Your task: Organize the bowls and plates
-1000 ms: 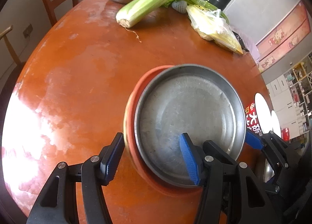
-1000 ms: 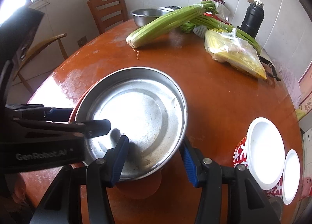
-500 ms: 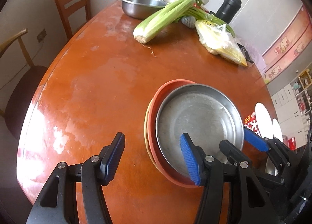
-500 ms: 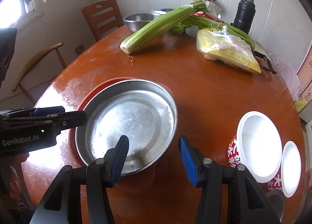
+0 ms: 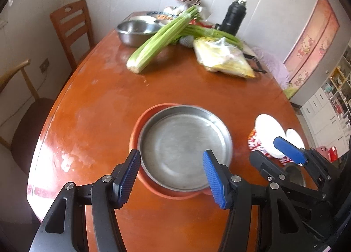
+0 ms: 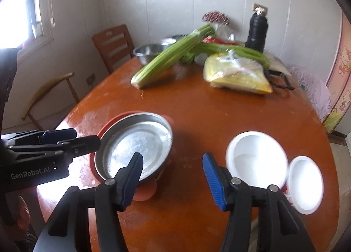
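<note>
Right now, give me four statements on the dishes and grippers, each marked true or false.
1. The steel pan sits nested in the orange plate. True.
2. The left gripper clamps the pan's rim. False: its jaws stand open, apart from the pan.
3. The right gripper holds nothing. True.
4. The white bowl is stacked inside the pan. False: it stands apart on the table.

One flat steel pan (image 5: 185, 144), one orange plastic plate (image 5: 135, 133), one deep steel bowl (image 5: 136, 32), two white foam bowls (image 6: 256, 155), two celery bunches (image 5: 162, 39).
</note>
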